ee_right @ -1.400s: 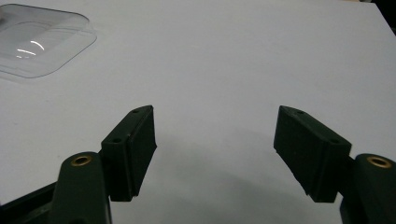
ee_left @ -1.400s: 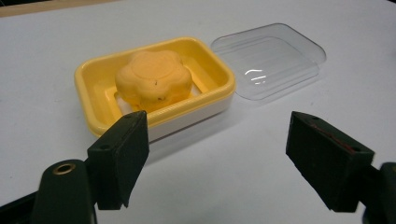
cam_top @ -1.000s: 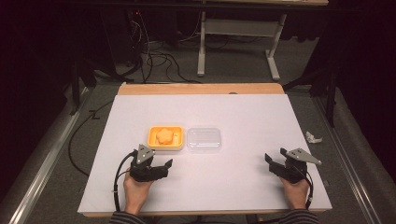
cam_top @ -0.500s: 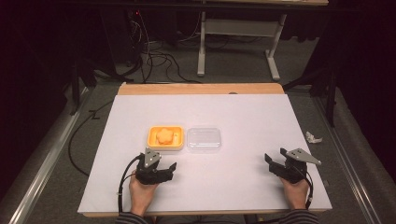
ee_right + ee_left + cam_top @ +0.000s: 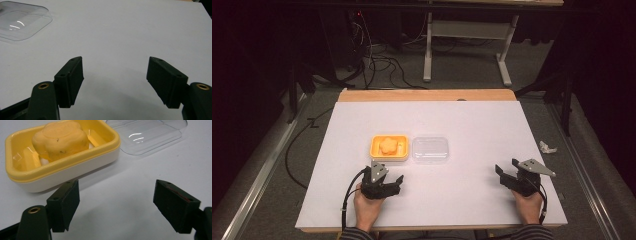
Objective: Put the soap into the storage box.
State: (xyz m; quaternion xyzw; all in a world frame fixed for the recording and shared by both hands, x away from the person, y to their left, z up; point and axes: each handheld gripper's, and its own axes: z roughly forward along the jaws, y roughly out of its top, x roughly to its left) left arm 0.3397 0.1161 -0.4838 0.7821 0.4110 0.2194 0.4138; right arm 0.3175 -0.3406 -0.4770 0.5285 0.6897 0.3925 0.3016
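Note:
A yellow soap dish [image 5: 377,150] [image 5: 62,163] lies near the middle of the white table, with a flower-shaped orange soap [image 5: 388,145] [image 5: 60,138] in it. A clear plastic lid [image 5: 430,149] [image 5: 147,135] [image 5: 21,23] lies flat just right of the dish. My left gripper [image 5: 396,184] [image 5: 116,206] is open a short way in front of the dish, nothing between its jaws. Near the table's front right, my right gripper [image 5: 507,175] [image 5: 115,80] is open over bare table.
The white tabletop [image 5: 472,120] has a wooden strip [image 5: 427,95] along its far edge. A crumpled white scrap [image 5: 547,147] lies on the floor beyond the right edge. Cables and a stand's legs [image 5: 462,55] sit on the floor beyond the table.
My left gripper has shifted right and a little toward the near edge, turning toward the dish. The right gripper has stayed put.

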